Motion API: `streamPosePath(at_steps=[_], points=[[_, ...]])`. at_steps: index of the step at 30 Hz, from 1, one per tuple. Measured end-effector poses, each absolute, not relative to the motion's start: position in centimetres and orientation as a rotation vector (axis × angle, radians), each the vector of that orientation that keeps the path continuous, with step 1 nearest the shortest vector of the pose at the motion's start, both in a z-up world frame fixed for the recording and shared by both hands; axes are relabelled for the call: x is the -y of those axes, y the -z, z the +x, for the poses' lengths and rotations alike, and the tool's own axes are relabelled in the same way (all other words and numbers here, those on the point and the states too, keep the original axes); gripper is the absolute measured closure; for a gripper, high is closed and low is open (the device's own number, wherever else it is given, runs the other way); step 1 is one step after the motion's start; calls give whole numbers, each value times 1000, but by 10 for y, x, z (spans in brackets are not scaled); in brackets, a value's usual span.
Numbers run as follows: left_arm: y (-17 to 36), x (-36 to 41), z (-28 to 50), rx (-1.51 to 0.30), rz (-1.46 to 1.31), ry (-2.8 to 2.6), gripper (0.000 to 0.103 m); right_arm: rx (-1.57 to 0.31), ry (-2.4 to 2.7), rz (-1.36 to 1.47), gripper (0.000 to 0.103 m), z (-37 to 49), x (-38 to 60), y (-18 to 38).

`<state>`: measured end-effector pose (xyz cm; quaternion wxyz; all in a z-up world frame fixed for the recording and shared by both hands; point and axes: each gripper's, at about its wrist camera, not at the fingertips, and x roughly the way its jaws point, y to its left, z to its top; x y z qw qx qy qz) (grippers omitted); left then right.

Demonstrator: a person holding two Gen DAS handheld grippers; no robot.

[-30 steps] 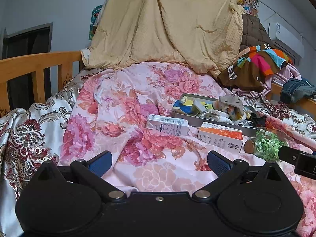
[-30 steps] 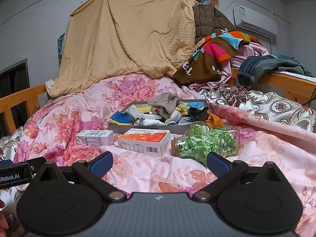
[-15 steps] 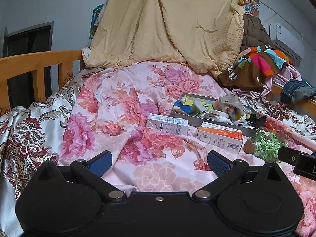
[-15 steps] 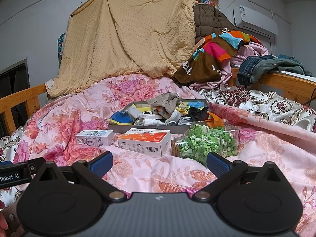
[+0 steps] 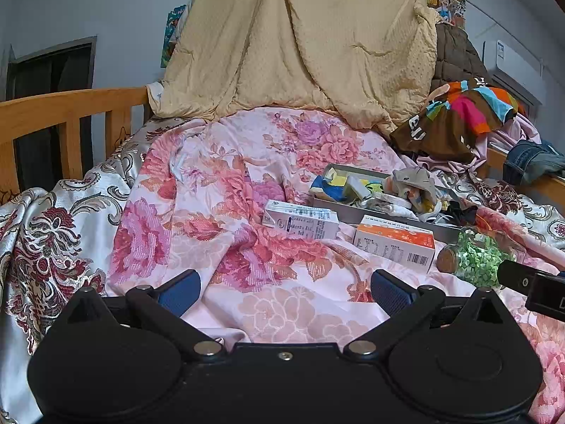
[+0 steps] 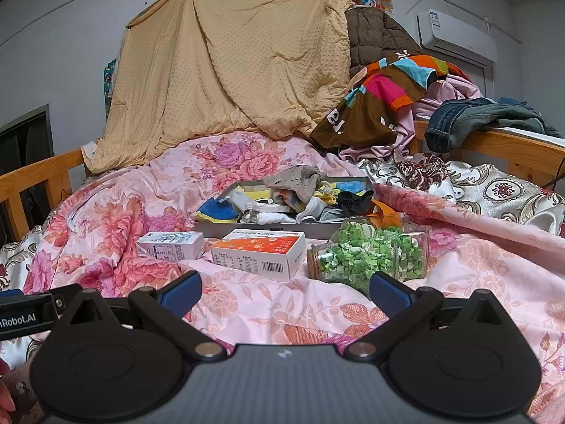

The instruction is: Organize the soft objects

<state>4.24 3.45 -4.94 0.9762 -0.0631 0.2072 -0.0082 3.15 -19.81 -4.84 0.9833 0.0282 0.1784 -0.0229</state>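
Grey shallow tray (image 6: 261, 228) heaped with small cloth items (image 6: 300, 190) is seen beyond both empty, spread grippers: left gripper (image 5: 284, 288), right gripper (image 6: 284, 288).

Your matte-black left gripper (image 5: 285, 291) and grey-bodied right gripper (image 6: 285, 291) both carry blue ribbed finger pads (image 6: 182, 292) at 10 and 2 o'clock, silver pivot rivets (image 6: 206, 348), and round black side discs (image 6: 106, 362).
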Motion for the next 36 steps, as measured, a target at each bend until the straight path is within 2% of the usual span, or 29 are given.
streamPosePath(at_steps=[36], points=[[50,-37,44,-424,-139,16,1,-361,48,68,0,32,199,51]])
